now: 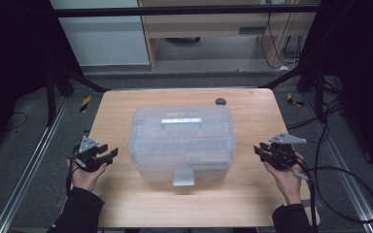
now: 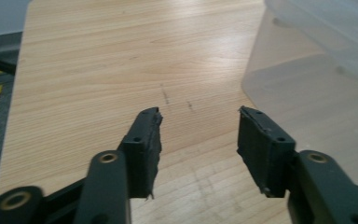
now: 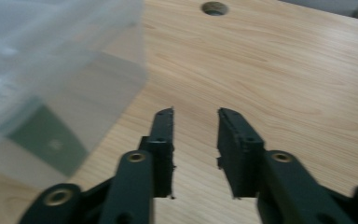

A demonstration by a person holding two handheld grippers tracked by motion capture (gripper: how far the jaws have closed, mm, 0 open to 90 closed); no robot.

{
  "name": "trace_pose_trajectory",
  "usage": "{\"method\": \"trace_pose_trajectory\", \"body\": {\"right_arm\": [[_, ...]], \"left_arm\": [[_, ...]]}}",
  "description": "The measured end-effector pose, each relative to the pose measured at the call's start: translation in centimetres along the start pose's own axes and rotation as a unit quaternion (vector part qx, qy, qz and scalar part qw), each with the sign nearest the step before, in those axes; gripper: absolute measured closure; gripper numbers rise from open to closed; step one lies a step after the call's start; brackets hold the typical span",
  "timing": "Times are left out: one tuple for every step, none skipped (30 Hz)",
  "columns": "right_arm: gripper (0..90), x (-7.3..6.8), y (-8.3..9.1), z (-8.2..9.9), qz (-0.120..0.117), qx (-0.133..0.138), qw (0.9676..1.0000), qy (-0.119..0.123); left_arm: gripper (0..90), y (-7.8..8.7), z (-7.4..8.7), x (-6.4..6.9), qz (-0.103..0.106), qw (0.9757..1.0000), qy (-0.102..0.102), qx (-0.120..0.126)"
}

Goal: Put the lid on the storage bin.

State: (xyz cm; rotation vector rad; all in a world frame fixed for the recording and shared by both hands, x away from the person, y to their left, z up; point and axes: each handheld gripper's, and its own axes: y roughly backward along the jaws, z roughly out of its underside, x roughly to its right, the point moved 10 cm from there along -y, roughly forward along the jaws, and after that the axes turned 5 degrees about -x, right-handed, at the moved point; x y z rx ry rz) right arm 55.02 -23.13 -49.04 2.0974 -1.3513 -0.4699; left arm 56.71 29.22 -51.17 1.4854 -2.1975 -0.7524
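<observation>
I hold my left tongs (image 1: 110, 154) and my right tongs (image 1: 258, 149) low over the wooden table (image 1: 252, 116). The clear plastic box (image 1: 182, 141) sits between them. It lies to the right of my left tongs and to the left of my right tongs, close to both. Its long side runs from one pair of tongs to the other. My left tongs gape wide with nothing inside. My right tongs are partly open, empty too. I think both must move inward.
</observation>
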Motion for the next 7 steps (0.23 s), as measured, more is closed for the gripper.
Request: {"method": "trace_pose_trajectory", "body": {"right_arm": [[58.3,0.6,-0.1,0.2,0.009,0.003,0.9999,-0.004],[53.1,0.9,-0.2,0.3,0.011,0.009,0.9998,-0.013],[49.0,1.2,-0.2,0.4,0.011,0.013,0.9997,-0.017],[44.8,1.6,-0.3,0.6,0.018,0.016,0.9994,-0.024],[40.5,2.0,-0.4,0.8,0.023,0.018,0.9992,-0.026],[36.8,2.1,-0.4,0.8,0.027,0.019,0.9991,-0.028],[33.7,2.4,-0.5,0.9,0.027,0.024,0.999,-0.027]], "left_arm": [[42.7,0.0,0.0,-0.2,-0.006,1.0,0.001,0.002],[40.5,0.0,0.0,-0.4,-0.01,0.9999,0.001,0.003],[38.5,0.0,0.1,-0.6,-0.015,0.9999,0.004,0.002],[36.8,0.0,0.1,-0.7,-0.019,0.9998,0.005,0.001],[35.8,0.0,0.1,-0.8,-0.02,0.9998,0.006,0.002],[34.9,0.0,0.2,-1.0,-0.022,0.9997,0.006,0.0],[34.2,0.0,0.2,-1.0,-0.022,0.9997,0.006,0.0]]}}
